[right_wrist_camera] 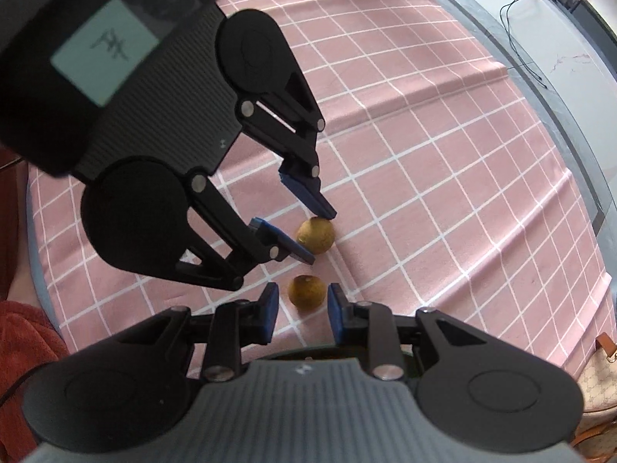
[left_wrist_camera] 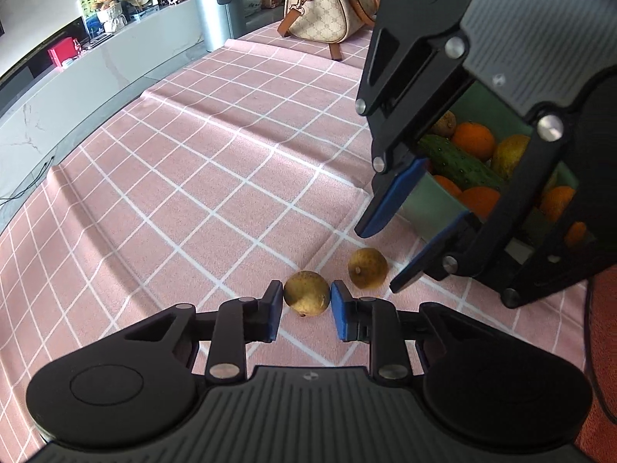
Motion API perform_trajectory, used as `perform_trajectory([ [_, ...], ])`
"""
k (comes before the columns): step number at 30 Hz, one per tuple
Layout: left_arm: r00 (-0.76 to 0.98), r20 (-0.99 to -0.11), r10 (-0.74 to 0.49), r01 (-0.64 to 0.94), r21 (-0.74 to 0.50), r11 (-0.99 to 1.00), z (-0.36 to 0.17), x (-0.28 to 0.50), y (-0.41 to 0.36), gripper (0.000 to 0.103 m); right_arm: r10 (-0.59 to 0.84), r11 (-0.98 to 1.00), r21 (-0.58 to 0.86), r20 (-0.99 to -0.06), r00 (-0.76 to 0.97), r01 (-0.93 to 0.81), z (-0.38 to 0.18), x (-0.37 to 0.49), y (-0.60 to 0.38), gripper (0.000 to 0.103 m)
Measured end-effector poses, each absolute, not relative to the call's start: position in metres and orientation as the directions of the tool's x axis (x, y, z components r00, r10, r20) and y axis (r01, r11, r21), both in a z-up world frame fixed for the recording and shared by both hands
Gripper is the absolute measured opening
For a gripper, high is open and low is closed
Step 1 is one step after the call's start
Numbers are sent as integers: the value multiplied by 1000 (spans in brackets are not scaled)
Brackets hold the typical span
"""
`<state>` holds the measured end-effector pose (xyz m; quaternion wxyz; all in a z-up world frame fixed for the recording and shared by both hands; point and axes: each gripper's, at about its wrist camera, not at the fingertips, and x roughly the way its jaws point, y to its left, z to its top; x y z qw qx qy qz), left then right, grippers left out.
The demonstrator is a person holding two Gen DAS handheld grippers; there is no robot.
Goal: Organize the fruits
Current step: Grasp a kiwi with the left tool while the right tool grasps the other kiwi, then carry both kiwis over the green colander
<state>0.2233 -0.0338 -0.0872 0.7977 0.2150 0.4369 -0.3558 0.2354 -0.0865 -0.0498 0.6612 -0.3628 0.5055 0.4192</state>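
Two small round brownish-yellow fruits lie on the pink checked tablecloth. My left gripper point(left_wrist_camera: 306, 301) is shut on the first small fruit point(left_wrist_camera: 307, 292), both blue pads touching its sides; it also shows in the right wrist view point(right_wrist_camera: 316, 235) between the left gripper's fingers. My right gripper point(right_wrist_camera: 300, 305) is open around the second small fruit point(right_wrist_camera: 306, 291), with a gap on each side. In the left wrist view the second fruit point(left_wrist_camera: 367, 268) sits below the right gripper point(left_wrist_camera: 381, 262). A green tray point(left_wrist_camera: 432, 200) holds oranges point(left_wrist_camera: 473, 141), a cucumber point(left_wrist_camera: 459, 164) and other fruit.
A beige patterned handbag point(left_wrist_camera: 331, 4) stands at the far end of the table. A silver bin point(left_wrist_camera: 218, 9) and a white counter point(left_wrist_camera: 96, 73) with small items lie beyond the table's edge. A red sleeve point(right_wrist_camera: 23, 347) is at the lower left.
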Motion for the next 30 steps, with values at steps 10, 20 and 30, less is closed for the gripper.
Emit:
perform_trajectory([
  [10, 358, -864, -353, 701, -1, 713, -80, 220, -7, 30, 105, 408, -79, -986, 132, -910, -73, 245, -71, 27],
  [20, 368, -864, -344, 666, -13, 746, -73, 208, 5, 30, 82, 434, -98, -986, 148, -896, -79, 243, -65, 21],
  [30, 407, -829, -384, 607, -68, 791, -32, 179, 2, 30, 212, 519, -85, -951, 224, -851, -20, 207, -78, 21],
])
